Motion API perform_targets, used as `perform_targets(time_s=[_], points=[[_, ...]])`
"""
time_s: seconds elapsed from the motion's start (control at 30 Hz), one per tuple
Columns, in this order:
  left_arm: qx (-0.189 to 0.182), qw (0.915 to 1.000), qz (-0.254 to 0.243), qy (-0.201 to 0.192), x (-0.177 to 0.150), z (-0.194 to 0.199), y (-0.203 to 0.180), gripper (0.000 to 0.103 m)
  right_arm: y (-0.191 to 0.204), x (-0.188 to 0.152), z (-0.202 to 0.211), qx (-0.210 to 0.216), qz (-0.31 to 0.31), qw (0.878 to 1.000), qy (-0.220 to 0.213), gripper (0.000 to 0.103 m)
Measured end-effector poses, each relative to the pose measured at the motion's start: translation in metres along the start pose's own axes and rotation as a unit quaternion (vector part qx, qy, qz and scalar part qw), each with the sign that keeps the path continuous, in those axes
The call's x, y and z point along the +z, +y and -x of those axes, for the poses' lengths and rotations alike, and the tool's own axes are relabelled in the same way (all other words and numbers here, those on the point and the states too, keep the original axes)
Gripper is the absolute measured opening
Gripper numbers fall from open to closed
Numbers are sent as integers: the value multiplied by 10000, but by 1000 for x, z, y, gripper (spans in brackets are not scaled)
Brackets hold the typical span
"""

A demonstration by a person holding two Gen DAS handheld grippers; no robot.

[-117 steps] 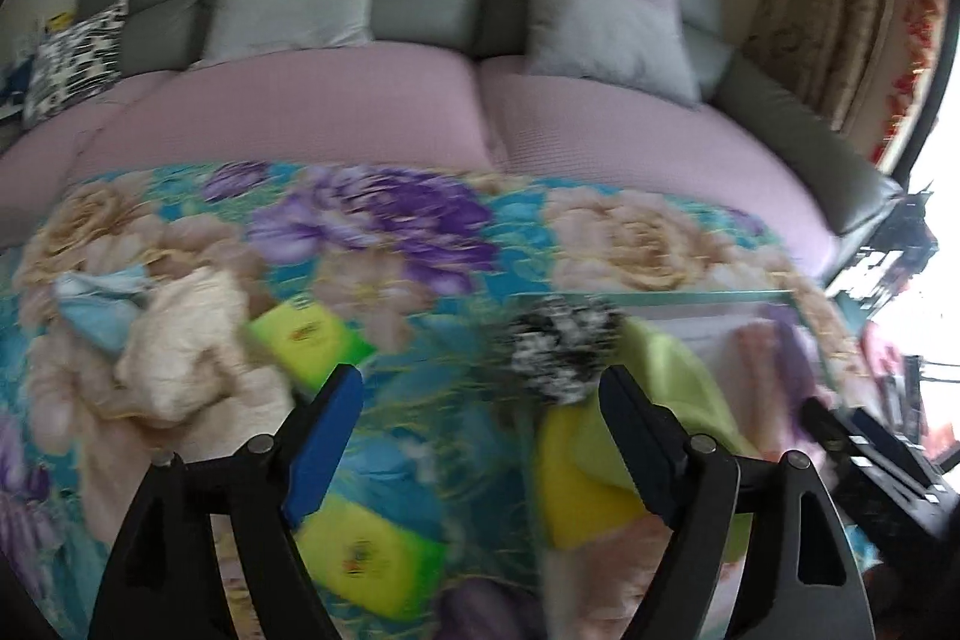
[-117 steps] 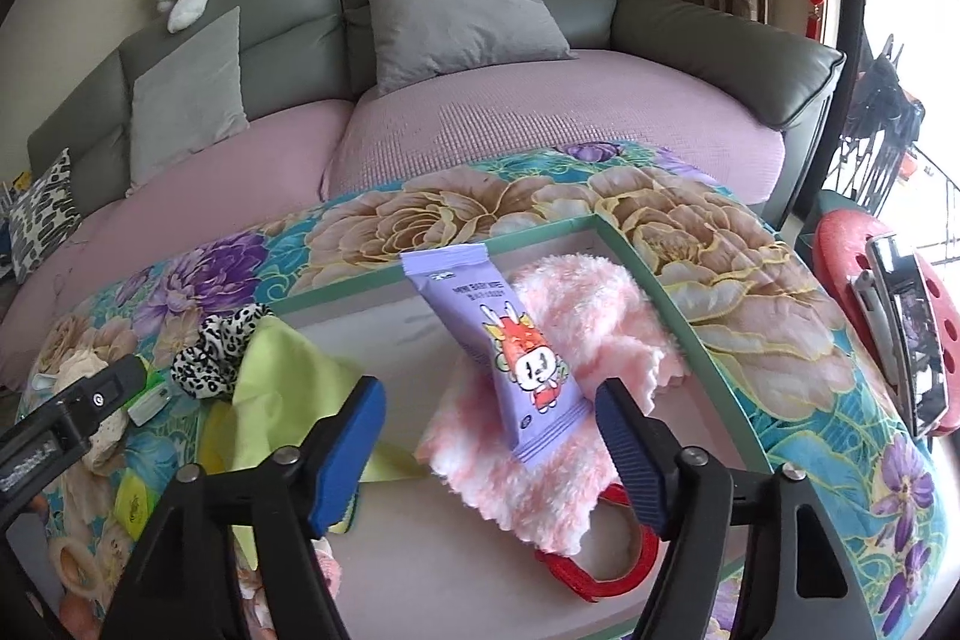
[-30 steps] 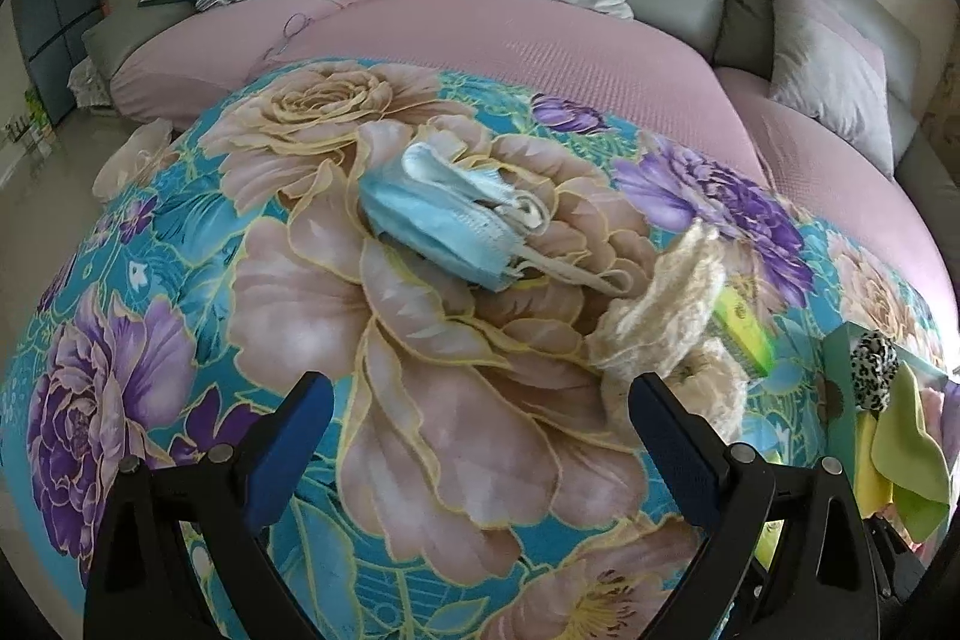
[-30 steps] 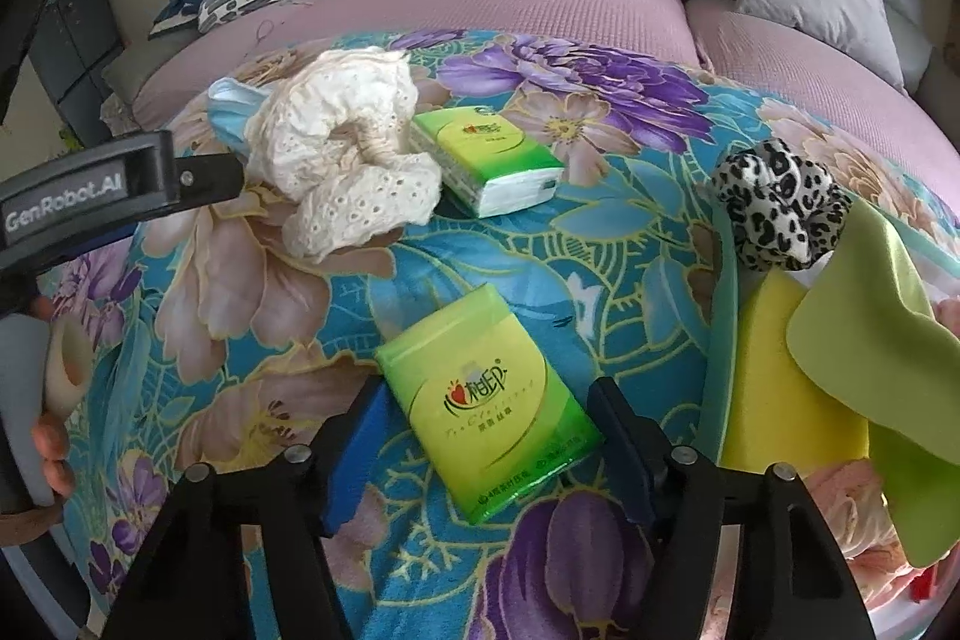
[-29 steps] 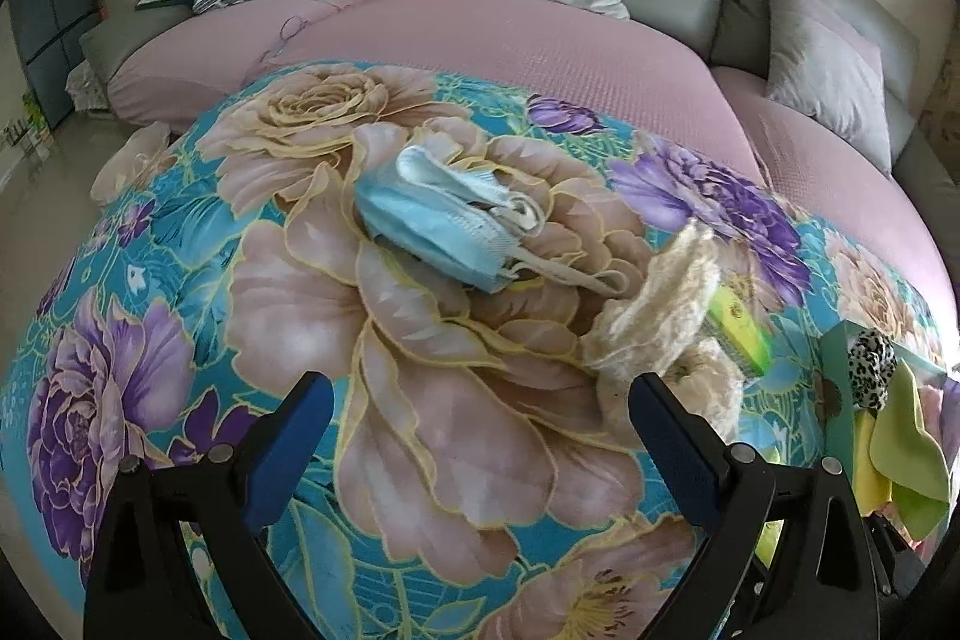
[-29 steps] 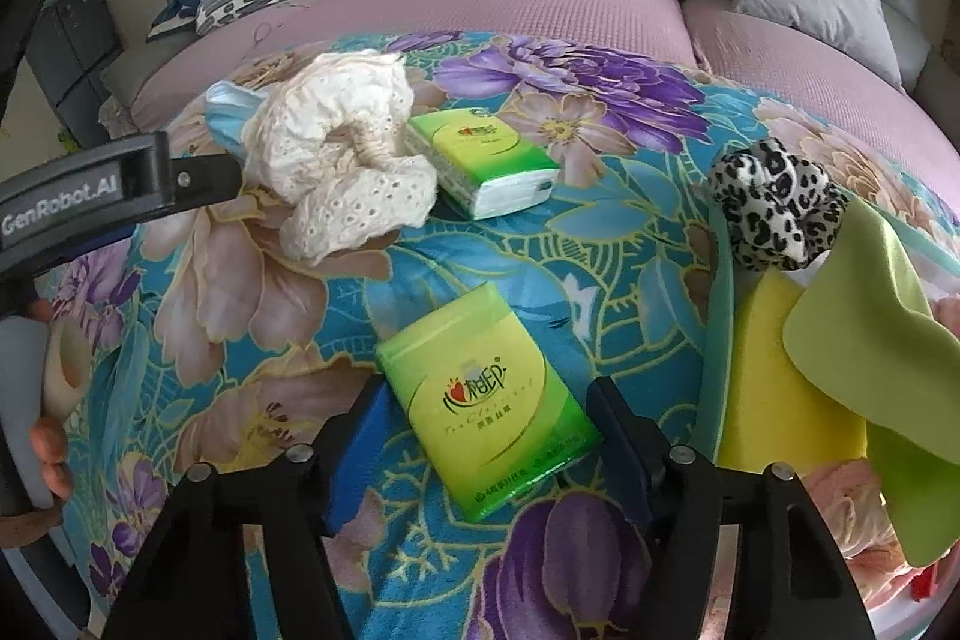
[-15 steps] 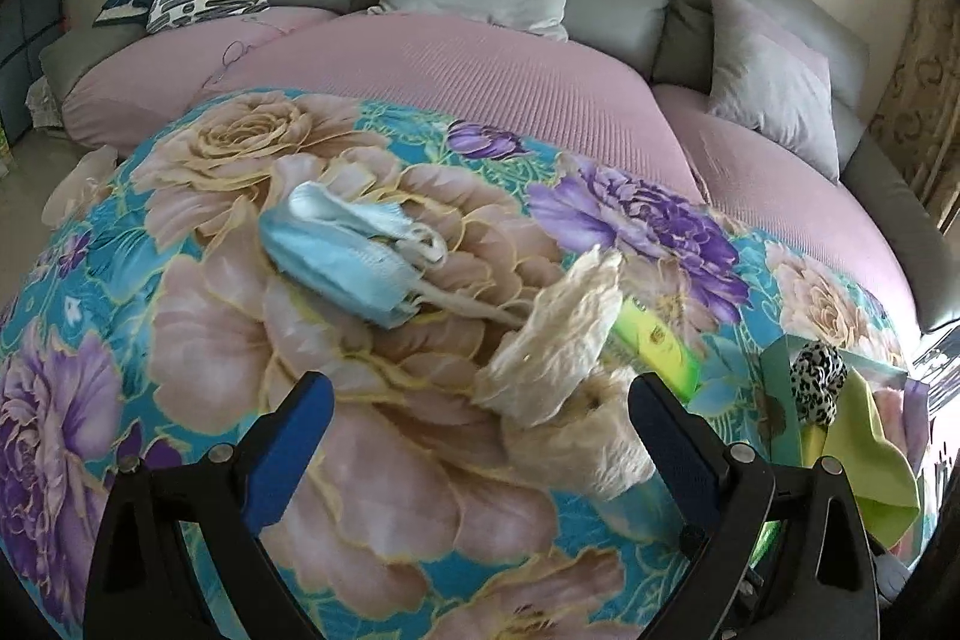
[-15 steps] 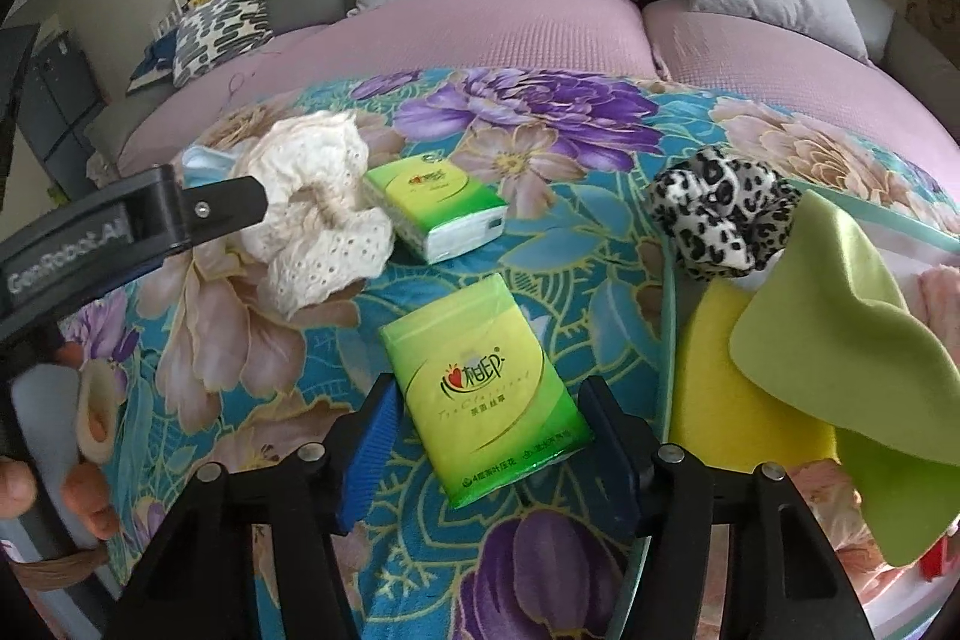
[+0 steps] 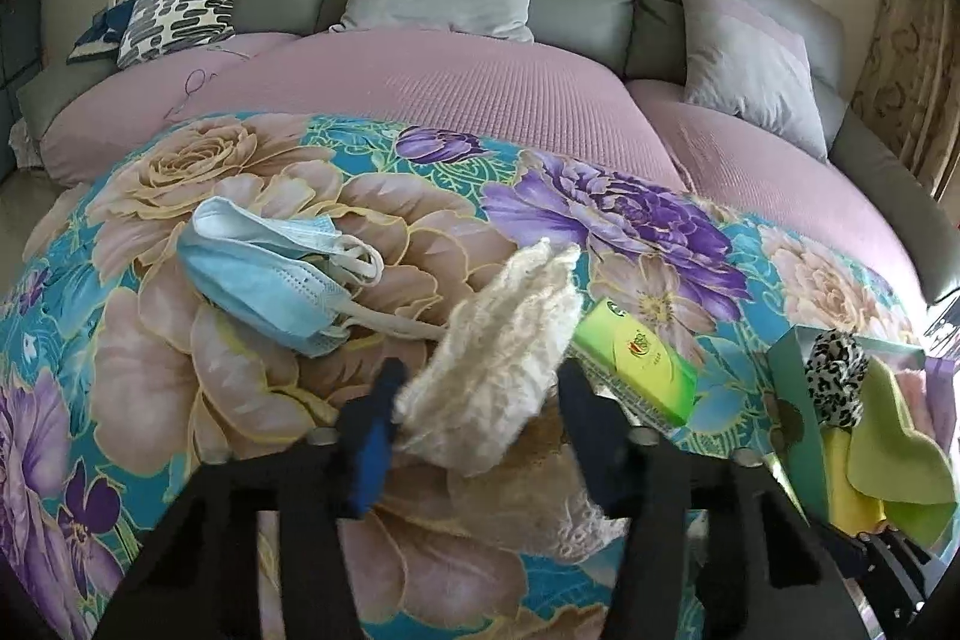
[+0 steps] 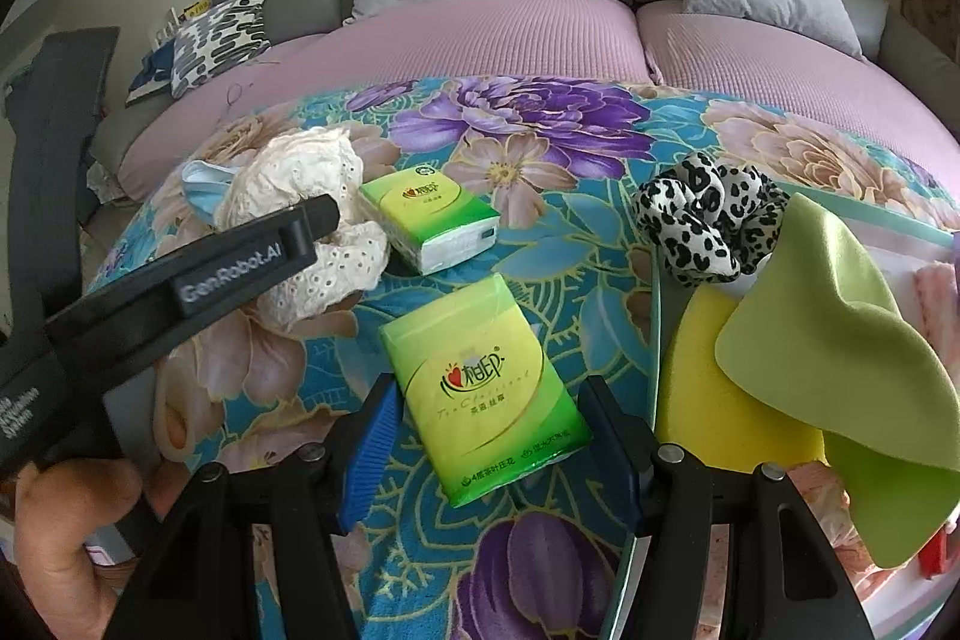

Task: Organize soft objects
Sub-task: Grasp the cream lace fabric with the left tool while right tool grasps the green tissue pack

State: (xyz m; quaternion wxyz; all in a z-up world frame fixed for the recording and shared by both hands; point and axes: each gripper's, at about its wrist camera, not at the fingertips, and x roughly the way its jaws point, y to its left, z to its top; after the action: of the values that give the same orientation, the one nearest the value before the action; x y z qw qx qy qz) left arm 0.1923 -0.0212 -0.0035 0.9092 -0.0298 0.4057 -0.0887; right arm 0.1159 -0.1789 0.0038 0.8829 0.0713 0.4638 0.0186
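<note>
Left gripper [image 9: 477, 400]: jaws part-closed around the cream lace scrunchie [image 9: 498, 376], apparently pinching it.
Right gripper [image 10: 483, 436]: jaws wide apart, straddling a green tissue pack [image 10: 480, 391] without gripping.
Scrunchie's place: on the floral cloth [image 9: 180, 400], beside the blue face mask [image 9: 264, 274].
</note>
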Motion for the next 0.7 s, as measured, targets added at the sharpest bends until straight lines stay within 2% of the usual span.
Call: perform_targets(time_s=[0.17, 0.4, 0.7], points=[[-148, 9994, 322, -10, 0, 1, 9, 17, -1, 1, 2, 12, -18, 10000, -22, 64], [-258, 9982, 537, -106, 3, 8, 15, 16, -2, 2, 4, 20, -60, 10000, -54, 64], [-333, 9964, 568, -539, 13, 40, 18, 15, -5, 5, 18, 122, -186, 9994, -265, 63]])
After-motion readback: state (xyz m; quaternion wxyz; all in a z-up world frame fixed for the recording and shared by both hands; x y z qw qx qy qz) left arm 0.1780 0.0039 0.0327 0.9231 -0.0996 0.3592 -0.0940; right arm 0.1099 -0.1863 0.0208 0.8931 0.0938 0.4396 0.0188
